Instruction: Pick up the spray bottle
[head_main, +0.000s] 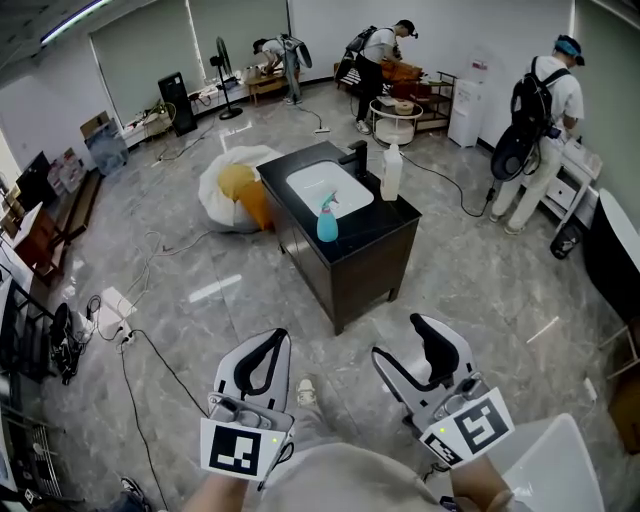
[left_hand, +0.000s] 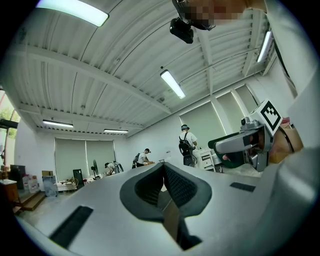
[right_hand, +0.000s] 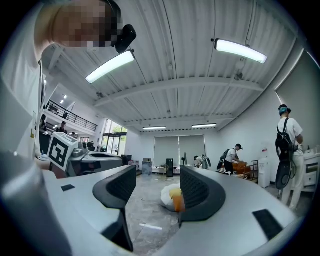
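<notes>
While spray bottle (head_main: 327, 220) stands on black surface (head_main: 388, 226) at sink (head_main: 330, 188) edge, well ahead, approach is step in hand. Right gripper (head_main: 400, 340) fingers (right_hand: 200, 192) spread wide, empty; left gripper (head_main: 270, 340) fingers (left_hand: 181, 187) pressed together, empty. Next: close gap, straddle bottle, squeeze.

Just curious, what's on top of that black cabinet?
A white sink, a blue spray bottle, a white bottle and a black faucet. The bottles hide the countertop behind them.
</notes>
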